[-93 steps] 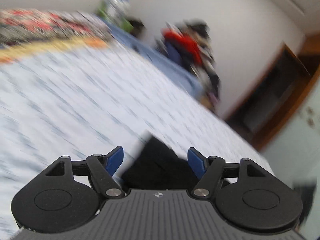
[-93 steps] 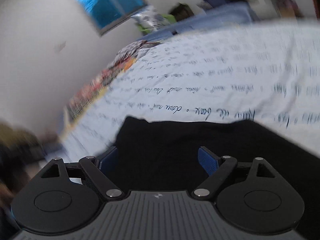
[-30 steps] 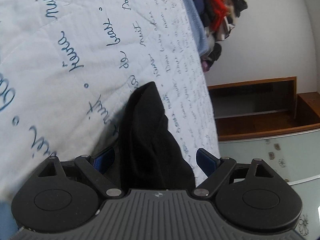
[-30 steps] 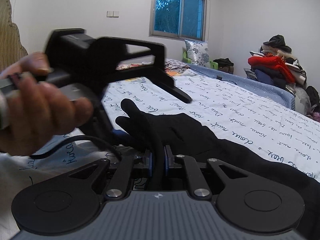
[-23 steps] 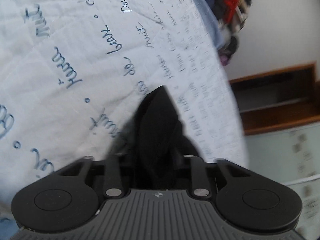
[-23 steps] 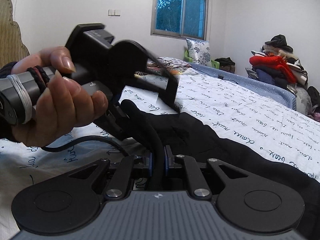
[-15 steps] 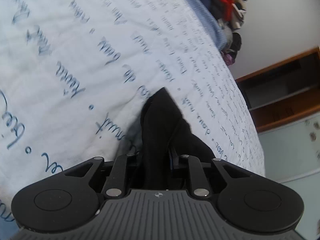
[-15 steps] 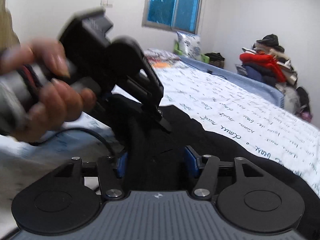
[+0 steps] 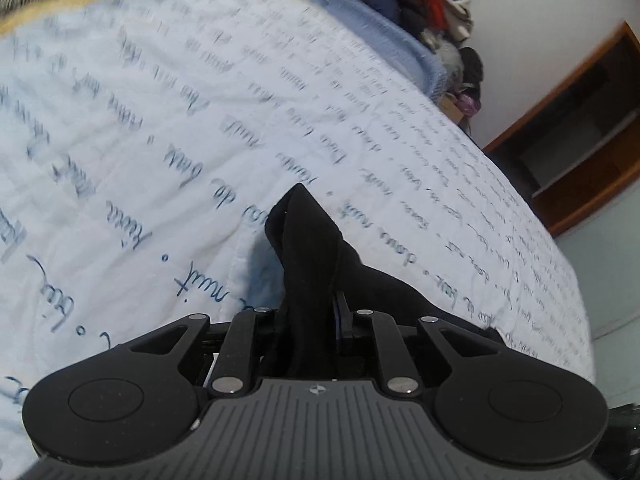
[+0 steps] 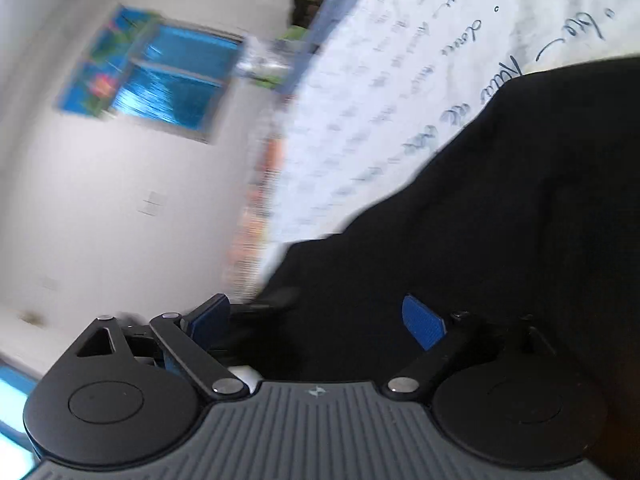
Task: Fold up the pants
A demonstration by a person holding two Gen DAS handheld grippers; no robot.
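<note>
The black pants (image 9: 316,240) lie on a white bedspread (image 9: 140,140) printed with blue handwriting. My left gripper (image 9: 310,316) is shut on a bunched fold of the pants, which sticks up and forward between the fingers. In the right wrist view the pants (image 10: 500,200) spread across the right half, over the bedspread (image 10: 380,100). My right gripper (image 10: 318,320) is open, its blue pads (image 10: 424,322) apart, with the black cloth lying between and beyond them. That view is tilted and blurred.
A pile of clothes (image 9: 420,8) sits past the far edge of the bed. A wooden shelf unit (image 9: 580,128) stands at the right. A window (image 10: 168,88) and white wall (image 10: 100,220) fill the left of the right wrist view.
My left gripper closed on the pants about 0.8 s ago and stays shut. My right gripper, shut on the pants a second ago, has opened and swung to a tilted angle.
</note>
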